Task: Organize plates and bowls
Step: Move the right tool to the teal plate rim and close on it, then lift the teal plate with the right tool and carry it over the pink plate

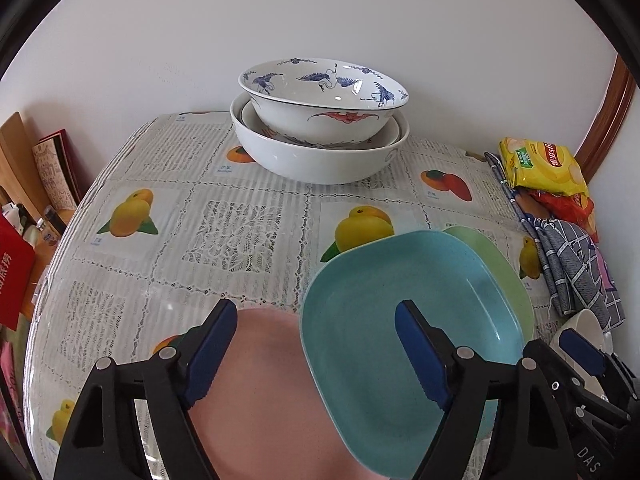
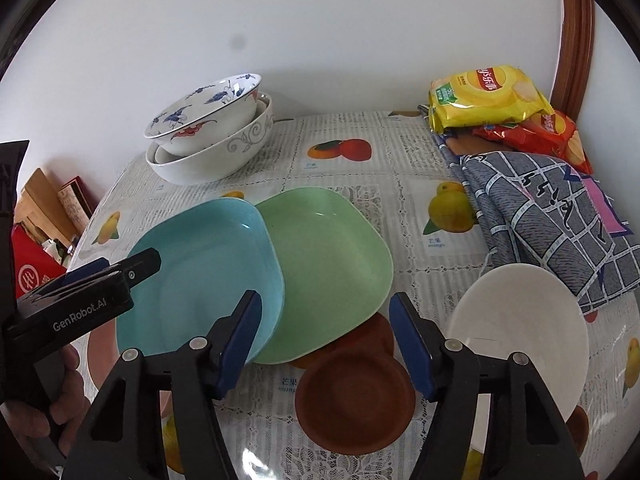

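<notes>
1. The bowls [image 1: 320, 128] are already nested at the table's far edge, glossy porcelain with blue cranes.
2. The plates are left: the matte, rounded-square blue plate [image 2: 200, 264] overlaps the green plate [image 2: 332, 256] and pink plate [image 1: 260, 380].
3. The left gripper [image 1: 316, 352] and right gripper [image 2: 326, 344] both hover open, holding nothing.

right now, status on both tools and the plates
Left tool open over pink plate and blue plate. Right tool open over brown dish. Blue overlaps green plate. Nothing held.
</notes>
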A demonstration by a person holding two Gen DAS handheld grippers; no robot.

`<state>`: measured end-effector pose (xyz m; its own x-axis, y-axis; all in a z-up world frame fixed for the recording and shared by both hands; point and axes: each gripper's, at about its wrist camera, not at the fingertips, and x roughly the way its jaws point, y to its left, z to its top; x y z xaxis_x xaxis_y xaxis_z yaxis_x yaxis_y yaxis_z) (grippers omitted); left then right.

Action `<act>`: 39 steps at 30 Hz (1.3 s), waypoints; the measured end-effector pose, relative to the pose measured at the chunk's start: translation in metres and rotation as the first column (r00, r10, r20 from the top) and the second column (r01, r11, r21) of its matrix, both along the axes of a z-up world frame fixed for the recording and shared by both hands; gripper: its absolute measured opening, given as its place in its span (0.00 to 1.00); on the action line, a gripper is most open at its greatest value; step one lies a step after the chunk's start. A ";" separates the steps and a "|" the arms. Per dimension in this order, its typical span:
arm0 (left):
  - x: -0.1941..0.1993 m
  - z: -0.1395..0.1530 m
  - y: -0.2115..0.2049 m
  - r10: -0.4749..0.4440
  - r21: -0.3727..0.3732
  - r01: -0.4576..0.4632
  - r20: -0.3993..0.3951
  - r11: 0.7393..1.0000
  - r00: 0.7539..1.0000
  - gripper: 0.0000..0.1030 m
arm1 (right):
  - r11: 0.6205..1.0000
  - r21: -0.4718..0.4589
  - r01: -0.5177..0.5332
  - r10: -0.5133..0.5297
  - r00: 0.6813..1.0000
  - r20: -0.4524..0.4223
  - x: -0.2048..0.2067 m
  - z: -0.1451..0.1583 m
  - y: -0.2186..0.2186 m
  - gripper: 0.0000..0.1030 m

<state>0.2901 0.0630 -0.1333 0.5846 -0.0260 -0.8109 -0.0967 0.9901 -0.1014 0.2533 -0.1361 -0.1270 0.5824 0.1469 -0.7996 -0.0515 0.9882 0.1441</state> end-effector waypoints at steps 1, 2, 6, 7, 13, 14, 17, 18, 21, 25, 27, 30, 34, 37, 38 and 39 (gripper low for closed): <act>0.003 -0.002 0.000 -0.001 -0.006 0.001 -0.003 1.000 1.000 0.73 | 1.000 0.004 -0.003 0.003 1.000 -0.003 0.001 -0.002 0.001 0.62; 0.006 -0.004 0.000 -0.002 -0.012 0.002 -0.006 1.000 1.000 0.69 | 1.000 0.008 -0.007 0.007 1.000 -0.009 0.003 -0.003 0.002 0.58; 0.014 -0.013 -0.001 -0.017 -0.036 0.016 -0.027 0.999 0.999 0.57 | 1.000 0.005 -0.027 0.027 0.999 -0.021 0.008 -0.008 0.007 0.51; 0.015 -0.015 -0.001 -0.020 -0.042 0.019 -0.031 0.999 0.999 0.56 | 1.000 -0.004 -0.031 0.031 0.999 -0.020 0.009 -0.010 0.008 0.50; 0.018 -0.018 -0.001 -0.026 -0.053 0.025 -0.025 0.998 0.999 0.43 | 0.998 0.000 -0.058 0.058 0.997 -0.044 0.016 -0.019 0.017 0.23; 0.018 -0.019 0.000 -0.027 -0.062 0.025 -0.027 0.998 0.999 0.37 | 0.998 -0.005 -0.063 0.062 0.997 -0.042 0.017 -0.020 0.019 0.16; 0.017 -0.019 0.001 -0.032 -0.088 0.029 -0.030 0.996 0.999 0.23 | 0.997 -0.019 -0.074 0.073 0.997 -0.017 0.014 -0.018 0.025 0.10; 0.016 -0.019 0.001 -0.030 -0.081 0.027 -0.028 0.996 0.999 0.20 | 0.997 -0.026 -0.069 0.069 0.998 -0.012 0.013 -0.017 0.026 0.09; 0.012 -0.016 0.001 -0.033 -0.073 0.032 -0.015 0.997 0.999 0.16 | 0.998 -0.020 -0.058 0.057 0.998 -0.012 0.012 -0.017 0.024 0.08; 0.005 -0.007 0.002 -0.032 -0.078 0.032 0.002 0.996 1.000 0.14 | 0.999 0.025 -0.045 0.045 0.999 -0.013 0.009 -0.013 0.018 0.08; 0.001 -0.002 0.001 -0.033 -0.074 0.034 0.007 0.997 0.999 0.14 | 0.999 0.031 -0.043 0.043 0.999 0.001 0.005 -0.007 0.017 0.08; -0.007 0.007 0.000 -0.036 -0.080 0.038 0.020 0.996 0.999 0.14 | 0.999 0.032 -0.038 0.037 0.999 0.021 -0.003 0.004 0.015 0.08; -0.020 0.021 -0.004 -0.042 -0.091 0.046 0.042 0.995 0.998 0.14 | 0.999 0.041 -0.029 0.027 0.999 0.047 -0.017 0.020 0.008 0.08; -0.031 0.033 -0.010 -0.050 -0.089 0.056 0.061 0.994 0.997 0.14 | 0.998 0.054 -0.016 0.012 0.998 0.065 -0.029 0.031 0.001 0.08; -0.035 0.036 -0.012 -0.052 -0.091 0.058 0.067 0.994 0.996 0.14 | 0.998 0.058 -0.012 0.008 0.997 0.072 -0.033 0.035 -0.001 0.08; -0.038 0.039 -0.013 -0.055 -0.092 0.061 0.072 0.994 0.996 0.14 | 0.998 0.062 -0.010 0.005 0.997 0.080 -0.037 0.039 -0.003 0.08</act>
<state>0.2521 0.0500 -0.0943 0.6343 -0.1359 -0.7610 -0.0289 0.9796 -0.1991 0.2160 -0.1395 -0.0882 0.6429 0.1996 -0.7395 -0.0725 0.9770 0.2007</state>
